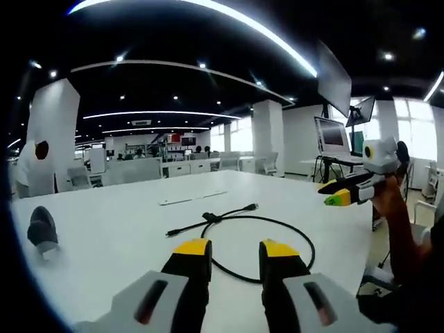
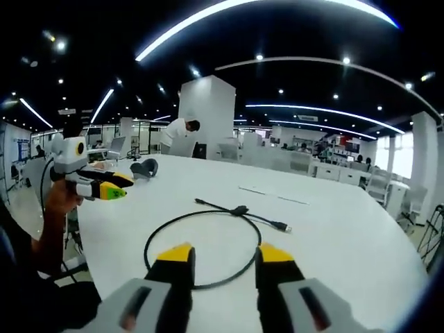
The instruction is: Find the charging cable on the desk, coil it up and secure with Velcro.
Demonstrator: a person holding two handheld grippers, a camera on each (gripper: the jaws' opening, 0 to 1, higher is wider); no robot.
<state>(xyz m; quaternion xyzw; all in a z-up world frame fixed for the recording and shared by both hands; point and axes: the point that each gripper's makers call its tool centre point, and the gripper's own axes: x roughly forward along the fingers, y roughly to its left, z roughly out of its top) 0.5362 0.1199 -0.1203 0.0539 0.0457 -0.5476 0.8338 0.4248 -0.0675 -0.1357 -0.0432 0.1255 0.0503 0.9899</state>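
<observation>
— White bench (image 1: 125,229) in a big open office, ceiling strip lights overhead. Where's the cable?

— The black charging cable (image 1: 277,225) lies mid-bench in one loose loop, its two ends crossing at a small strap.

— And the claws?

— The left claw (image 1: 236,253) hovers low just before the loop, jaws apart, empty. The right claw (image 2: 223,260) likewise, jaws parted, nothing held.

— Anything else?

— A dark mouse-like object (image 1: 41,229) near the bench edge.

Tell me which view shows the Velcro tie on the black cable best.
The right gripper view: the thin black charging cable lies as one open loop, its dark Velcro tie clear at the crossing, plug ends spread apart. The left gripper view shows the same tie, smaller, with the loop partly behind that claw.
</observation>
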